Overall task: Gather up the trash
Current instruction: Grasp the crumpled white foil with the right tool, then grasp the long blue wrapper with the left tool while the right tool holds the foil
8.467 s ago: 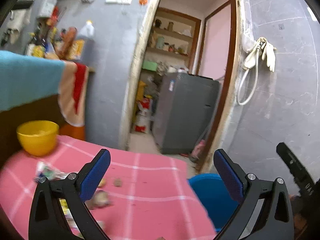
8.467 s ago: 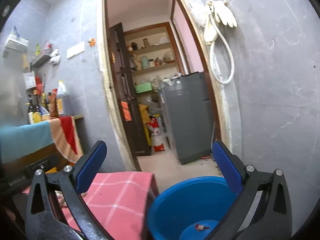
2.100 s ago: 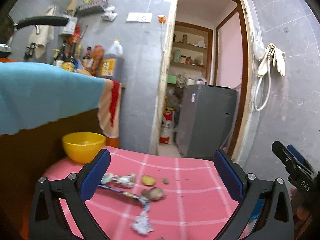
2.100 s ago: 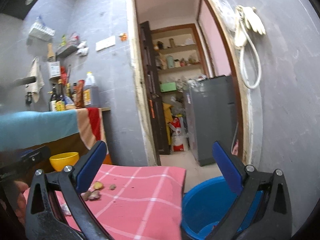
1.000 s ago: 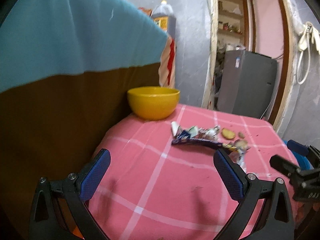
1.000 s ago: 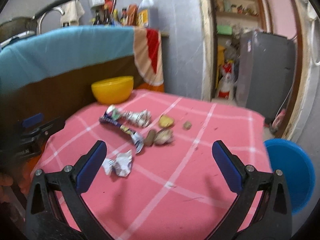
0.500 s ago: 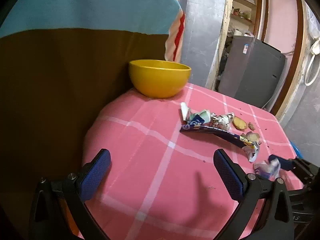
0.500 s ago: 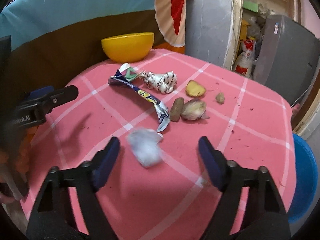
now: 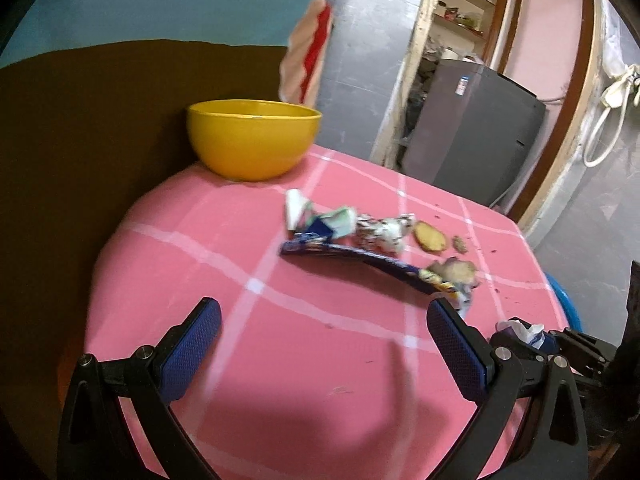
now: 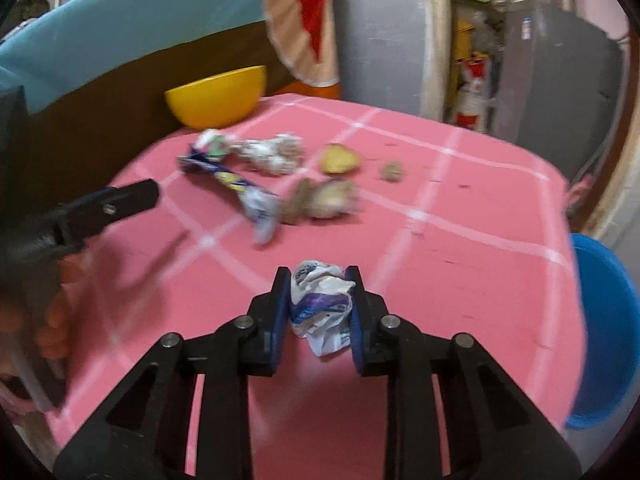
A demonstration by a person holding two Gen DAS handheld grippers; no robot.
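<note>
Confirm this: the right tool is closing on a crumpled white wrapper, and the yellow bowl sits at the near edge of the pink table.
Wrong about the bowl. The yellow bowl sits at the far edge of the pink table; the right wrist view shows it. The right tool is closing on the crumpled white wrapper.

Pink white-checked tablecloth [image 10: 460,248], yellow bowl [image 10: 216,98], blue bucket [image 10: 604,340], white-and-purple crumpled wrapper [image 10: 322,304]

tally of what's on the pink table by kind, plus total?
Wrappers: 3 (crumpled wrapper between the closing right hand-held gripper, long blue wrapper, white wrapper)
Food scraps: 3 (slice, small bit, peel pile)
Yellow bowl: 1
Total: 7
</note>
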